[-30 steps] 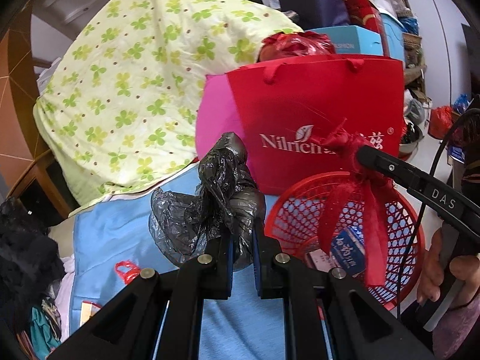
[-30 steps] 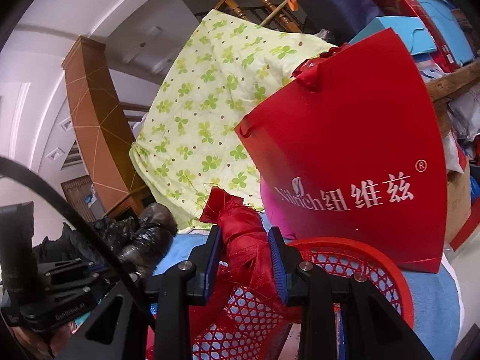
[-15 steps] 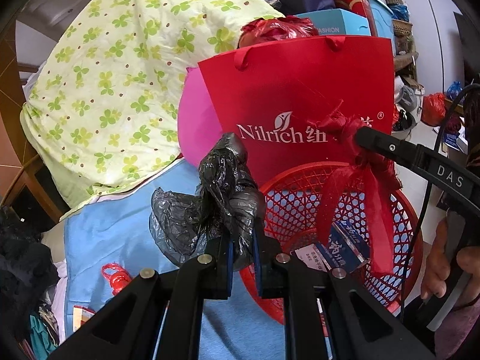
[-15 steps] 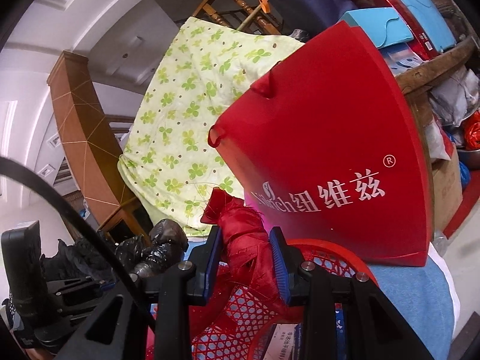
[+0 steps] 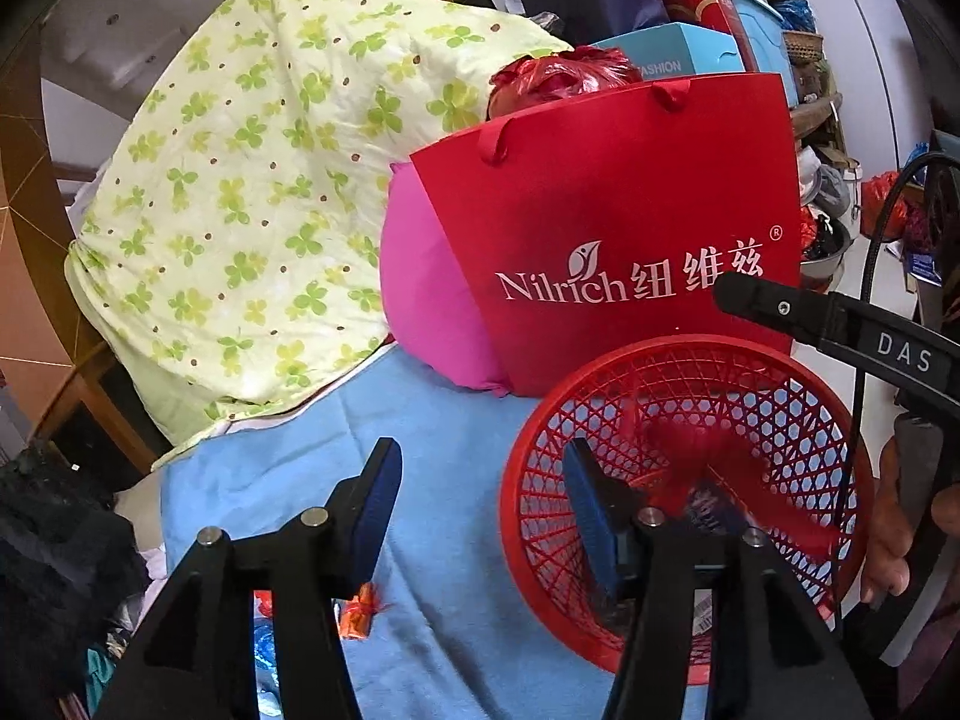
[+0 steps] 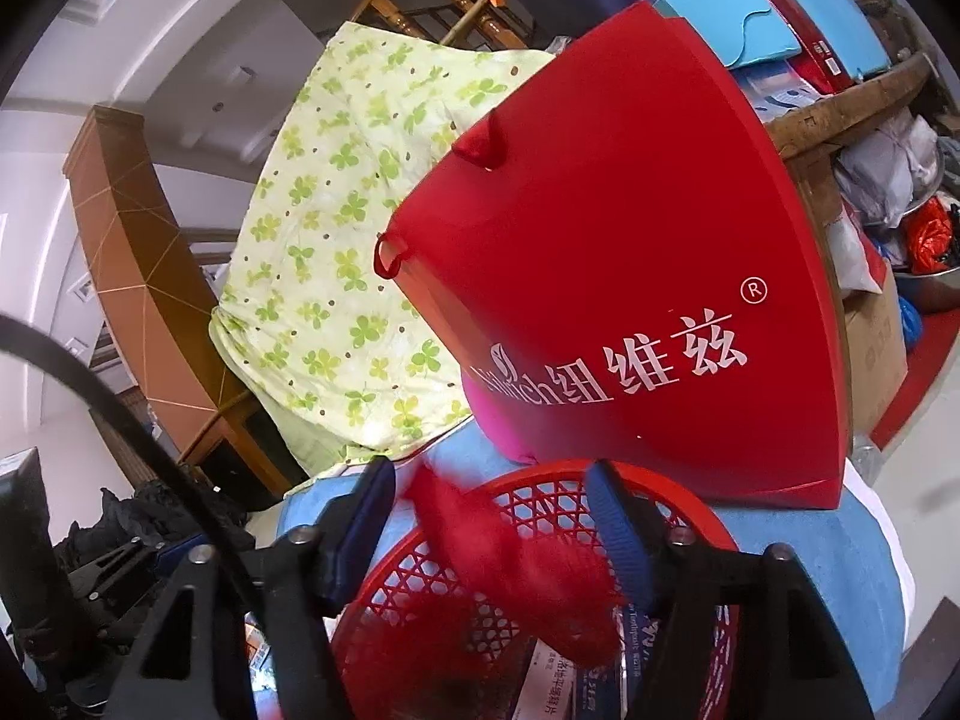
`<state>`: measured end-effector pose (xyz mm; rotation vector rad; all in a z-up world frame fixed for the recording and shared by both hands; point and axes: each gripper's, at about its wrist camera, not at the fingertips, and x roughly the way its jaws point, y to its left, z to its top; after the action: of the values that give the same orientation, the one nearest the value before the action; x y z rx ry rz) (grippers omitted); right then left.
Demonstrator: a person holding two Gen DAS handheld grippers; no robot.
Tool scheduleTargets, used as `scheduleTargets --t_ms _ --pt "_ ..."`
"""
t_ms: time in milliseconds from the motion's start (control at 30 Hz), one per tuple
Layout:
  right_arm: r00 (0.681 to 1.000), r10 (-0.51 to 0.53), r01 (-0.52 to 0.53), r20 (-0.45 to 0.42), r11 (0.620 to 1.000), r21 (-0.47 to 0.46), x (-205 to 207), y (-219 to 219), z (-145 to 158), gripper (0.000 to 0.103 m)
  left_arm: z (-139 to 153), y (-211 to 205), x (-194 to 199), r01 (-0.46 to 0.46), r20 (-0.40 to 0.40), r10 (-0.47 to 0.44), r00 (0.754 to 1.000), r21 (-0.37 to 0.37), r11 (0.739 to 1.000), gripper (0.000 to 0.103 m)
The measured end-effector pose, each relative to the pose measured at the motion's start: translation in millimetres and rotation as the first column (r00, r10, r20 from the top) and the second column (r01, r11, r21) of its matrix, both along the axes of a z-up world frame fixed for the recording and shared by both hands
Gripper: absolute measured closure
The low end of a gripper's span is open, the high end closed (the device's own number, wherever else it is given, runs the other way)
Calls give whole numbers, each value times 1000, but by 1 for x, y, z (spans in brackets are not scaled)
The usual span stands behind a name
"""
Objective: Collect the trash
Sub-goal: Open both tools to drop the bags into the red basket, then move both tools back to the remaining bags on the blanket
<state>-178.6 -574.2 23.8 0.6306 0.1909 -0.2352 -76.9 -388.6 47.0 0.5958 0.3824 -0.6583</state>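
A red mesh basket (image 5: pixel 690 360) sits on the blue cloth (image 5: pixel 444 420). My left gripper (image 5: pixel 480 498) is open and empty at the basket's left rim. My right gripper (image 6: pixel 492 522) is open above the basket (image 6: pixel 540 480). A red plastic bag (image 6: pixel 516 564) is blurred between its fingers, dropping into the basket; it also shows in the left wrist view (image 5: pixel 702 456). Printed packets (image 6: pixel 552 678) lie in the basket. The black bag is out of sight.
A red Nilrich paper bag (image 5: pixel 618 228) stands behind the basket, with a pink cushion (image 5: pixel 426 300) and a green clover quilt (image 5: pixel 252 180) to its left. Small orange wrappers (image 5: pixel 360 609) lie on the cloth near my left gripper. Dark clothes (image 5: pixel 54 570) pile at left.
Both grippers have opened. The black bag has left my left gripper and is gone from view. The red bag has left my right gripper and is falling into the basket.
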Motion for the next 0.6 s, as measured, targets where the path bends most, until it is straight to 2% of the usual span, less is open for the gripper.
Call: scheduleTargets --t_ms 200,467,600 --pt "999 -9 12 44 998 -56 -1 13 9 33 2 13 6 -36 38 36 999 3 999 46" --pt "998 16 -11 67 997 -77 14 30 17 33 8 38 18 -93 36 94 995 -21 995 46" --pt "998 30 -23 60 993 -116 25 45 21 33 10 50 23 -116 34 117 993 -32 993 46"
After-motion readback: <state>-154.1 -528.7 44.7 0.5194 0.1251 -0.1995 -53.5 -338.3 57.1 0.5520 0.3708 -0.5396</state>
